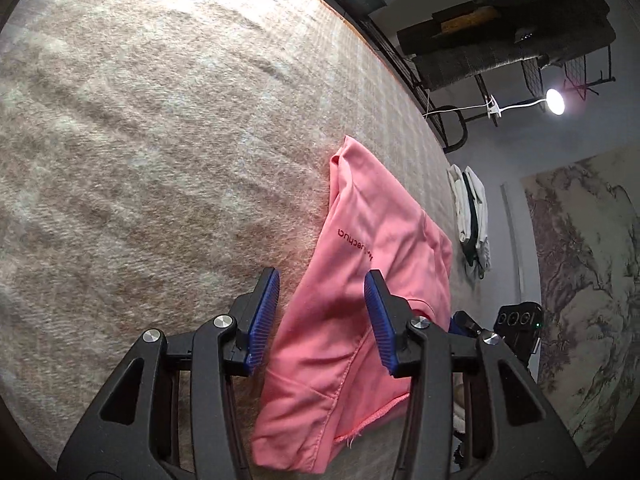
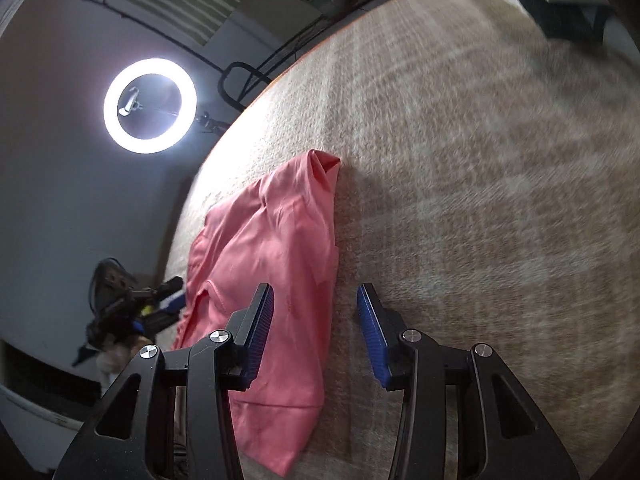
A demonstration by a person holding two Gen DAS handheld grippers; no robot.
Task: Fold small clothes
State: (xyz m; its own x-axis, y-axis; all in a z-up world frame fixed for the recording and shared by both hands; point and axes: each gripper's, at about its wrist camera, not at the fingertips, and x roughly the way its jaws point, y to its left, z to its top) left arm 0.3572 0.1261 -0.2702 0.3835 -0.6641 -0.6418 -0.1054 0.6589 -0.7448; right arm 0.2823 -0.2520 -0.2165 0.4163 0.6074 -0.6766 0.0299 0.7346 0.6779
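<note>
Currently left claw is held released above the pink garment, which is laid folded on the beige fuzzy tabletop near its edge. Right claw is likewise spread wide, nothing gripped, over the garment's right edge.

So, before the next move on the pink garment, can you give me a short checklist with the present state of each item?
1. Left gripper open: ok.
2. Right gripper open: ok.
3. Pink garment free of both grippers: ok.
4. Garment lying on the beige blanket, not hanging over its edge: cannot tell, the near part is hidden.
5. Garment flat and smooth: not ok, it is bunched with creases.
6. White clothes apart from the garment: ok.
</note>
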